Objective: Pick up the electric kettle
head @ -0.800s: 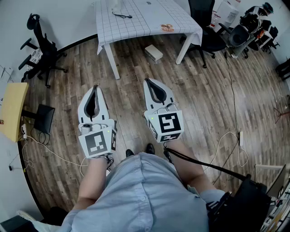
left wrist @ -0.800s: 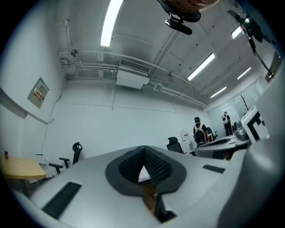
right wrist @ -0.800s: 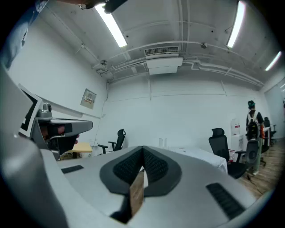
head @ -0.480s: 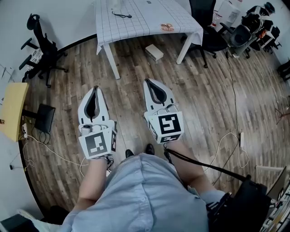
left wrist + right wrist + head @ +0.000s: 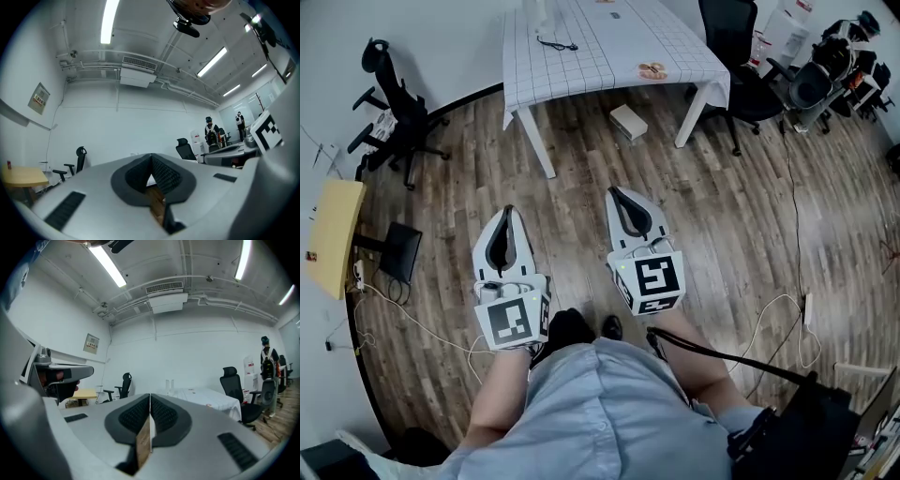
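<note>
My left gripper (image 5: 507, 210) and my right gripper (image 5: 615, 191) are both closed tight, pad against pad, with nothing between them. I hold them side by side and roughly level above the wooden floor (image 5: 750, 216), well apart from the table (image 5: 609, 42).

What I take for the electric kettle (image 5: 538, 11) is a pale upright shape at the far left end of that table. The top edge of the head view cuts it off, so I cannot make out its handle, lid or base. In the right gripper view it is only a small pale form on the tabletop, just above my jaw tips, and too small to read. A black cord (image 5: 555, 41) lies on the checked cloth just beside it. A small orange thing (image 5: 652, 69) near the table's right edge is too small to name.

My own body hides the floor right beneath me (one shoe shows between my forearms). A box (image 5: 628, 121) lies on the floor under the table, and any print on it is unreadable.

As for writing, the wall notice (image 5: 39, 98) is too small to read. The cubes on my grippers carry only black-and-white square patterns, no words
</note>
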{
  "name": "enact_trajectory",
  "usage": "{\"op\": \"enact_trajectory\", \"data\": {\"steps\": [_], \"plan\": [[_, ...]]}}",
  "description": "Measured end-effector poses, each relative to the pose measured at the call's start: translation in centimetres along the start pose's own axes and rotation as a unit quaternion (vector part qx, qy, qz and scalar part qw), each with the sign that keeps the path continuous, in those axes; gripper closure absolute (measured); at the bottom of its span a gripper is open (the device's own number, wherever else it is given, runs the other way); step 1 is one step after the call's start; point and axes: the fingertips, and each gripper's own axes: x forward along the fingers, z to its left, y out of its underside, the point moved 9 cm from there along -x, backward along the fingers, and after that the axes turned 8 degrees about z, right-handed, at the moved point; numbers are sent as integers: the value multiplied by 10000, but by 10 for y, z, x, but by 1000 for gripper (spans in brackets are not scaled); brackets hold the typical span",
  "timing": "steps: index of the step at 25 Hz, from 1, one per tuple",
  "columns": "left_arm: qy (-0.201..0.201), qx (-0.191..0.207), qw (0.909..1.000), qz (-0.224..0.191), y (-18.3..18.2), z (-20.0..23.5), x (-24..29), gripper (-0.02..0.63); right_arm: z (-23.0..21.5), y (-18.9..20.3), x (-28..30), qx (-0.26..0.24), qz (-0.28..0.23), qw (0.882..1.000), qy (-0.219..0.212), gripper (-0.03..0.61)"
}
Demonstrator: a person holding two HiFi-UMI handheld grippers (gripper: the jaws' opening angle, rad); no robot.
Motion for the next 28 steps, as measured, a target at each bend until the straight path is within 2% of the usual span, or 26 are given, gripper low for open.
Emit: {"op": "enact_trajectory", "data": {"steps": [5, 10, 19, 23, 28], "plan": [[34, -42, 10000, 57, 9, 10, 40, 614, -12, 5, 39, 76, 71, 9999, -64, 575], [1, -147, 9999, 19, 23, 38, 109, 614, -30, 2, 107, -19, 169, 9998, -55, 575], [228, -120, 9996, -115, 16, 106, 249, 614, -48, -48, 258, 20, 45, 10000, -49, 577], [293, -154, 9992, -229, 13, 130, 295, 615, -54, -64, 303, -95, 16, 9999, 41, 577], [473, -159, 9987, -86, 21, 136, 336, 615, -71, -68, 338, -46, 100, 9998, 179, 576]]}}
